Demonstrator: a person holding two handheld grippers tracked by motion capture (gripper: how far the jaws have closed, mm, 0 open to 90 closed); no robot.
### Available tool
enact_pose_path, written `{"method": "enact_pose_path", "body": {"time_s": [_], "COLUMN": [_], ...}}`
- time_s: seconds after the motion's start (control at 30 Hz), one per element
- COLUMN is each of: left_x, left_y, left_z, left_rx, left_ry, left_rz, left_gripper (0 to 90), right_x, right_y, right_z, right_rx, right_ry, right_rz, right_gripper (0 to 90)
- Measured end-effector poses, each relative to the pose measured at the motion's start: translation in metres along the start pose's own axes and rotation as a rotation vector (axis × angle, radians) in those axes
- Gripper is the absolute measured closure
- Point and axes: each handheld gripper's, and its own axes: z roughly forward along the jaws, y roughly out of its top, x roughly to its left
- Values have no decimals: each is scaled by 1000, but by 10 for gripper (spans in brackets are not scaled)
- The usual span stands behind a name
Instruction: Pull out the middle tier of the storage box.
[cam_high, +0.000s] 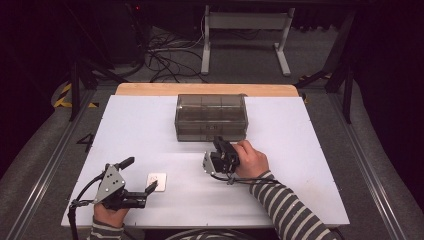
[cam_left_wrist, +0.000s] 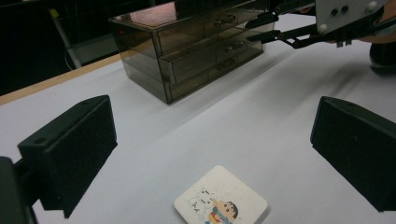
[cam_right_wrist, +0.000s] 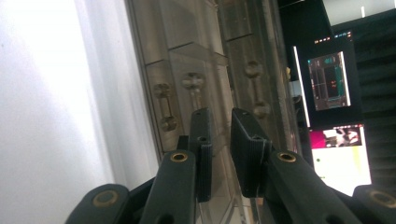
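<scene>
A smoky clear drawer cabinet stands at the back middle of the white table. My right gripper points at its lower front. In the right gripper view its jaws are nearly together with a thin gap, right at the drawer fronts beside the small knob handles. I cannot tell whether a handle is pinched. A white cartoon card lies flat near the front left. My left gripper stands open just left of it, and the card lies low between the wide jaws.
A wooden strip edges the table's far side. Behind it are a white desk frame and loose cables on the floor. The right gripper reaches across to the cabinet in the left gripper view.
</scene>
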Motion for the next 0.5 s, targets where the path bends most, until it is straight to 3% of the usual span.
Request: {"method": "enact_pose_path", "body": {"time_s": [0.13, 0.3, 0.5], "left_x": [0, 0, 0], "left_y": [0, 0, 0], "left_z": [0, 0, 0], "left_rx": [3, 5, -1], "left_ry": [0, 2, 3], "left_rz": [2, 2, 2], "left_gripper": [11, 10, 11], "right_x": [-5, -8, -15], "right_y": [-1, -2, -1], "right_z": [-4, -8, -14], "right_rx": [-9, -23, -49], "right_ry": [5, 6, 26], "right_rz": [23, 19, 51], "right_gripper": [784, 772, 713]}}
